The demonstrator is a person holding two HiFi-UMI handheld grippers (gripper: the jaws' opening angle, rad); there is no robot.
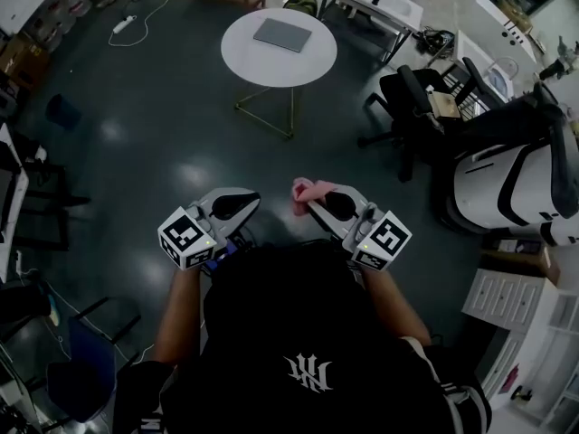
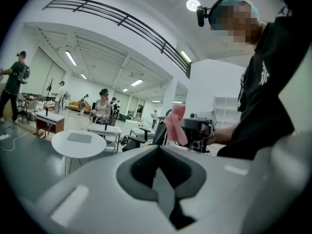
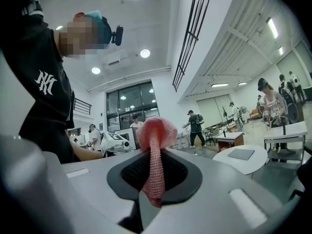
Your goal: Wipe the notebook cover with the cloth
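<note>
The right claw (image 1: 314, 202) is clamped on the pink cloth (image 3: 155, 145), which bunches up above its jaws. The left claw (image 1: 246, 202) is closed with nothing in it. Both hang side by side over the dark floor (image 1: 136, 125). The grey notebook (image 1: 281, 34) lies on the round white table (image 1: 244, 61), well apart from both claws.
</note>
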